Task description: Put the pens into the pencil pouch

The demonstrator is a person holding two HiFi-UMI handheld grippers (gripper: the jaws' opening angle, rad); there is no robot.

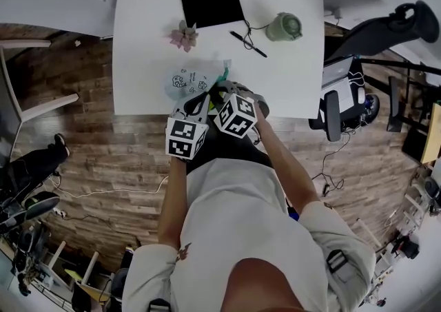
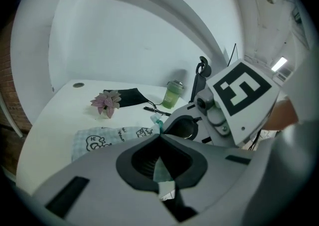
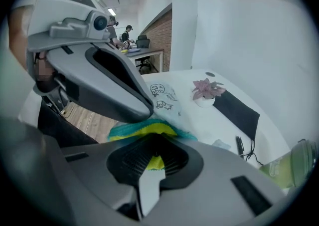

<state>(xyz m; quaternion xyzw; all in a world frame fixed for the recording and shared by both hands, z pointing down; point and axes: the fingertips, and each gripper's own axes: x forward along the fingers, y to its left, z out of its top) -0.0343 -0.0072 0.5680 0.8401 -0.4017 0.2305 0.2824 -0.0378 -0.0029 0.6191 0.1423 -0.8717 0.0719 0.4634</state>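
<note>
A pale checked pencil pouch (image 1: 186, 82) (image 2: 107, 137) (image 3: 164, 95) with doodle prints lies near the table's front edge. My left gripper (image 1: 205, 102) (image 2: 159, 137) is shut on the cloth at the pouch's right end. My right gripper (image 1: 224, 91) (image 3: 153, 139) is right beside it, shut on the pouch's teal and yellow rim (image 3: 144, 129). The two grippers almost touch. A black pen (image 1: 248, 43) (image 2: 154, 110) (image 3: 239, 145) lies farther back on the table, apart from both grippers.
On the white table (image 1: 289, 76) are a flat black item (image 1: 212, 5), a small pink plant (image 1: 185, 35) and a green cup (image 1: 284, 27) with a thin cord. A black chair (image 1: 386, 28) stands to the right. The floor is wood.
</note>
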